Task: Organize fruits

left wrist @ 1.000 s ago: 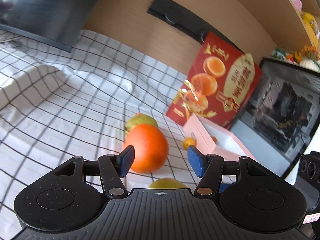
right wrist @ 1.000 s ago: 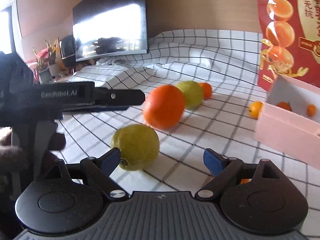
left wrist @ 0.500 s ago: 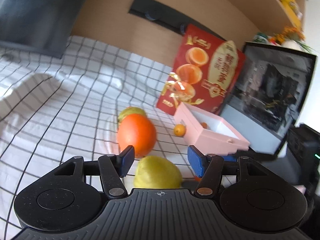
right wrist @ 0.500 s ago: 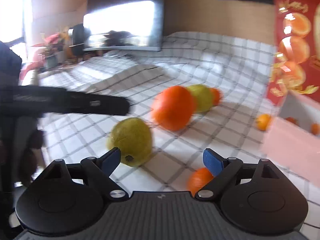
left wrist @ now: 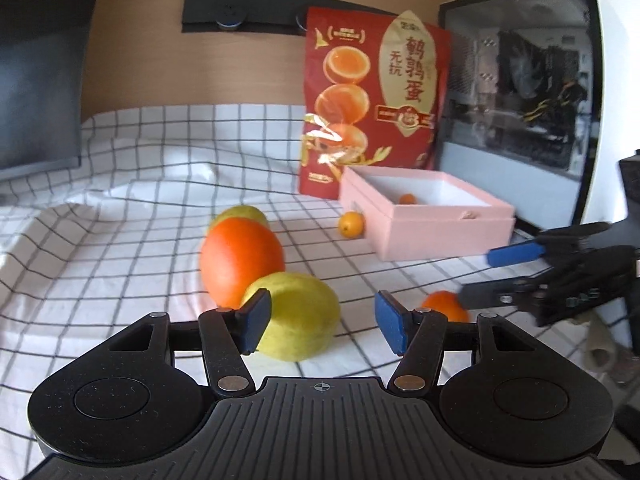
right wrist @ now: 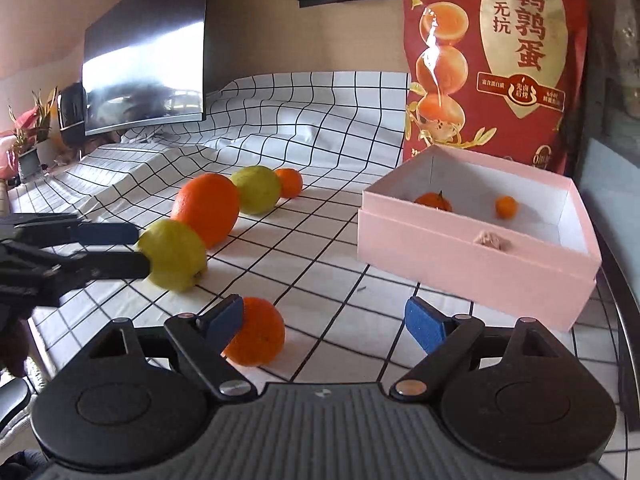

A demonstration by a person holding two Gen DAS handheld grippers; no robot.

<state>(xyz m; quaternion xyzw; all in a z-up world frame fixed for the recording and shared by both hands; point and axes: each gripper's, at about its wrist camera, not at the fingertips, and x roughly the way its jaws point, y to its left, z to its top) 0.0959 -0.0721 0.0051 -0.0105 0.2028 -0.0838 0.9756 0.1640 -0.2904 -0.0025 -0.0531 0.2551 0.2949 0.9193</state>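
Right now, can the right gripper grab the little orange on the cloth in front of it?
Probably yes. The right gripper is open, and the small orange lies on the checked cloth just past its left finger, with nothing between them. It sits off-centre, so the gripper would likely need to shift sideways first.

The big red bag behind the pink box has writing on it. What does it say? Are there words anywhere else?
"鹌鹑蛋": big red characters on the red bag.
"无抗": smaller characters beside them, same bag.
"先卤后烤": round seal low on the bag; I am not sure of it.
The other small print on the bag is too tiny to read.
The pink box and the left gripper show no readable words.
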